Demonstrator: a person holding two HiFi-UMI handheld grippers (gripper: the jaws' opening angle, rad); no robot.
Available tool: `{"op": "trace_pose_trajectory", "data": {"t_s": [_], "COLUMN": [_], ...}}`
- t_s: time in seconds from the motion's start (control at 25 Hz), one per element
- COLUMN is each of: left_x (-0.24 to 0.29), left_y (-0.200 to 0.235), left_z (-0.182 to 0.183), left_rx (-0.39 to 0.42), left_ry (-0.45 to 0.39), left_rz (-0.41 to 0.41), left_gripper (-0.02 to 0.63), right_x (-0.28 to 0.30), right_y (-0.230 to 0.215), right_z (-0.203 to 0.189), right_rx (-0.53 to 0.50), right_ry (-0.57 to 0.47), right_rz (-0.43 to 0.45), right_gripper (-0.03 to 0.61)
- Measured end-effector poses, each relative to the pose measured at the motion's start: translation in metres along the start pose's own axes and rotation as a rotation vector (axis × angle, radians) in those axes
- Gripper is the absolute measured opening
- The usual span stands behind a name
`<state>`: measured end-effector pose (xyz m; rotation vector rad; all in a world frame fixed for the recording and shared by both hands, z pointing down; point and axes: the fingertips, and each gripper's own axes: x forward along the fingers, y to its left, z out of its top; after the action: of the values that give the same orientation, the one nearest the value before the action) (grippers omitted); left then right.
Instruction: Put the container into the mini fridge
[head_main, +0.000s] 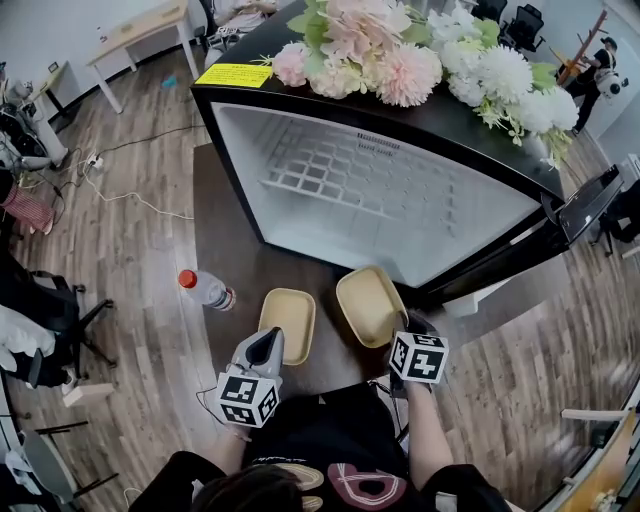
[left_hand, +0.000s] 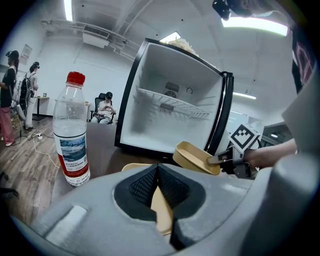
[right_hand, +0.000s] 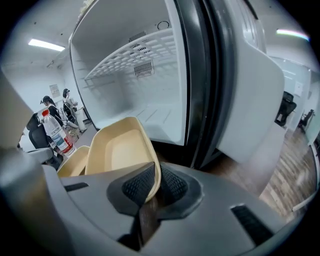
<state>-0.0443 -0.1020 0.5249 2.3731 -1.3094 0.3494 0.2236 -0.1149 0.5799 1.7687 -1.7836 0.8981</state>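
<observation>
Between the jaws of my right tool (right_hand: 152, 187) sits the near rim of the right container (right_hand: 120, 150), and the pads are clamped on it. That beige container tilts up off the table (head_main: 225, 250), just ahead of the tool and in front of the open fridge (head_main: 450, 225), not yet inside. Beyond it I see the white fridge interior and its wire shelf (right_hand: 130, 55).

My left tool (left_hand: 159, 192) is closed tight on the rim of the left container (left_hand: 161, 210), which lies flat on the table straight ahead of the tool. Left of this tool a bottle (left_hand: 71, 130) with a red cap stands upright, apart from both containers. Flowers (head_main: 400, 50) lie on top of the fridge.
</observation>
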Motion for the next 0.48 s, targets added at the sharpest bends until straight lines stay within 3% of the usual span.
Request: {"op": "trace_pose_trajectory", "data": {"t_s": [0.48], "left_x": [-0.005], "left_y": [0.014], "left_z": [-0.002], "left_rx": [-0.004], "left_ry": [0.003], "left_rz": [0.016], "left_gripper": [0.008], "right_x": [0.015], "right_y": [0.004], "right_z": [0.040], "right_rx": [0.067], "right_ry": [-0.054], "right_rz": [-0.108], "right_gripper": [0.038]}}
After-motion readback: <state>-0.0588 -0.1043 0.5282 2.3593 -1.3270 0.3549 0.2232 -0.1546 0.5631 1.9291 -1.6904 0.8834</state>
